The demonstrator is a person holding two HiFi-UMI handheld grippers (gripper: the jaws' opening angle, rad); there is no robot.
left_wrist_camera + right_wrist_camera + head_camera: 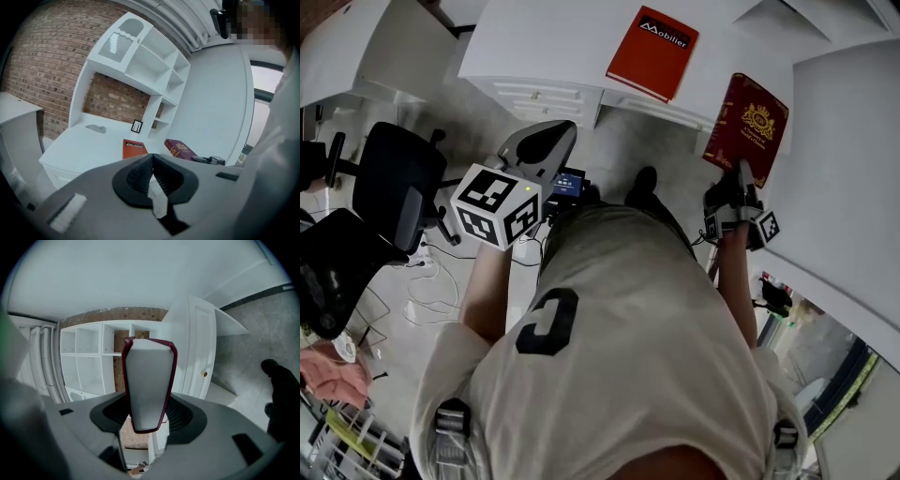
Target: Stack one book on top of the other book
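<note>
Your right gripper (147, 416) has its jaws clamped on the maroon book (146, 380). They hold it at one short end, so you see the white page block between the two dark red covers. In the head view this gripper (739, 178) grips the near end of the maroon book (748, 117), and the book's long axis points away from you. It hangs near the corner of the white desk (534, 37), and I judge it is lifted off the surface, though this is not fully sure.

Your left gripper (152, 176) has its jaws together with nothing between them. It is held low at your left side (539, 145), further from both books.

From the held book, the orange book (653, 52) lies flat on the desk to the left and a little further from you, apart from it. Its long axis runs almost the same way. The move to come depends on carrying the maroon book leftward over it and keeping the two long axes parallel.
</note>
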